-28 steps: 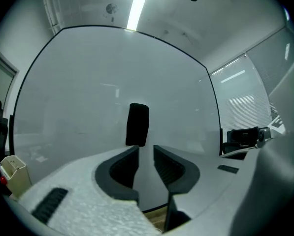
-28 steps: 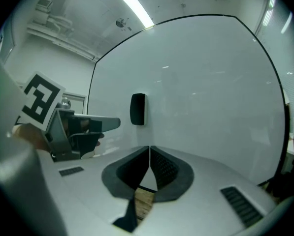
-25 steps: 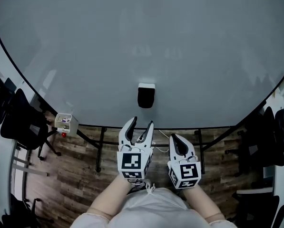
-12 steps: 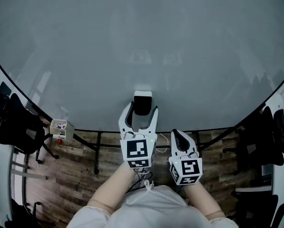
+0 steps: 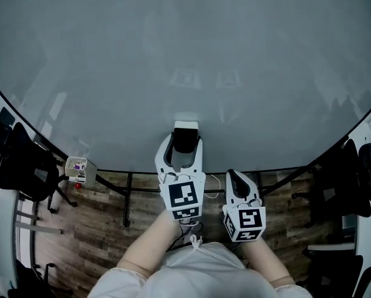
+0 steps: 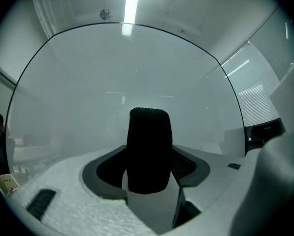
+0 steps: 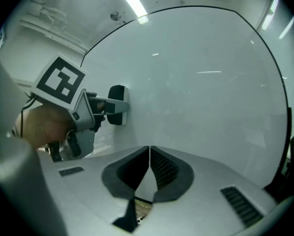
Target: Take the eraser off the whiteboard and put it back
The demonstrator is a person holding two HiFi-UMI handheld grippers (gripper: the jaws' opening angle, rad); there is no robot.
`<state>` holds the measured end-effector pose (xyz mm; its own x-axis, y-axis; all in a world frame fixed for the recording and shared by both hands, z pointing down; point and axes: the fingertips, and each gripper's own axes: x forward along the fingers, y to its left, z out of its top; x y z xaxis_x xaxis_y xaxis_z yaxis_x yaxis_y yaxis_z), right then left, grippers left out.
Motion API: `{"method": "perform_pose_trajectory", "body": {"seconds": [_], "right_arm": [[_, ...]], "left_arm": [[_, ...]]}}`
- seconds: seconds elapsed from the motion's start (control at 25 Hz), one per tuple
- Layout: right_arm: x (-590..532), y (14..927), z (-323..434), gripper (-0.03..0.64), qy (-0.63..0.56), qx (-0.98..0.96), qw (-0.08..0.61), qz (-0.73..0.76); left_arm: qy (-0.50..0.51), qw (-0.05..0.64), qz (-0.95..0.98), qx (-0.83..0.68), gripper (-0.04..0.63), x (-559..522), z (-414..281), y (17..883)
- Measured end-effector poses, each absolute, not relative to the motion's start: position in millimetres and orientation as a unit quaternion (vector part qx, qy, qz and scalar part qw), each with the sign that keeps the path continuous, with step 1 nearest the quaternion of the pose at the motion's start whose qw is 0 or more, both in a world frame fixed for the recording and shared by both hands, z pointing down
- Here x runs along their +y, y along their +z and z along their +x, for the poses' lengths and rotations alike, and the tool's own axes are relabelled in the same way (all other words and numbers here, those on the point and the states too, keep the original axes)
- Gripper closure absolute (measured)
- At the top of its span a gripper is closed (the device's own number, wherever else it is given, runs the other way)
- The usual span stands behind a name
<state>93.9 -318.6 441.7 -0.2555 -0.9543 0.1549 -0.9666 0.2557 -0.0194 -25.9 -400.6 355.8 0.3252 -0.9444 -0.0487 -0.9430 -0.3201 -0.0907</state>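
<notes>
Two spread jaws of our left gripper [image 5: 184,140] flanked the eraser [image 6: 149,151]; our right gripper [image 7: 149,154] was pressed together. Light and stiff, we judged: squeeze its sides.

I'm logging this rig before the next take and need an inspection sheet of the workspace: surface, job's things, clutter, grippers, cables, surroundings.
Surface: whiteboard, no writing seen.
Job's things: eraser, dark, sitting on the board near its lower edge.
Clutter: small box holding bits, at the board's lower left corner.
Grippers: left gripper, jaws apart on either side of the eraser, contact cannot be told; right gripper, jaws together, empty, held below the board's edge.
Cables: thin pale cable just under the board's edge.
Surroundings: wood floor, dark chairs at both sides, board stand.
</notes>
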Motion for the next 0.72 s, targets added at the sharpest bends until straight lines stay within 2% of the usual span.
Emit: {"method": "perform_pose_trajectory", "body": {"seconds": [0.08,0.4,0.72], "right_arm": [[-318.2,441.3,95.0,0.588,0.054,-0.79,0.056,0.608],[-309.7,441.6,101.4,0.588,0.058,-0.787,0.053,0.612],[-293.2,436.3,92.4,0.588,0.061,-0.798,0.049,0.597]], "left_arm": [[-0.006,0.051,-0.812,0.582,0.335,-400.9,-26.1,355.8],[-0.018,0.039,-0.823,0.566,0.347,-394.9,-26.0,357.3],[-0.023,0.07,-0.824,0.561,0.347,-365.2,-33.3,360.3]]}}
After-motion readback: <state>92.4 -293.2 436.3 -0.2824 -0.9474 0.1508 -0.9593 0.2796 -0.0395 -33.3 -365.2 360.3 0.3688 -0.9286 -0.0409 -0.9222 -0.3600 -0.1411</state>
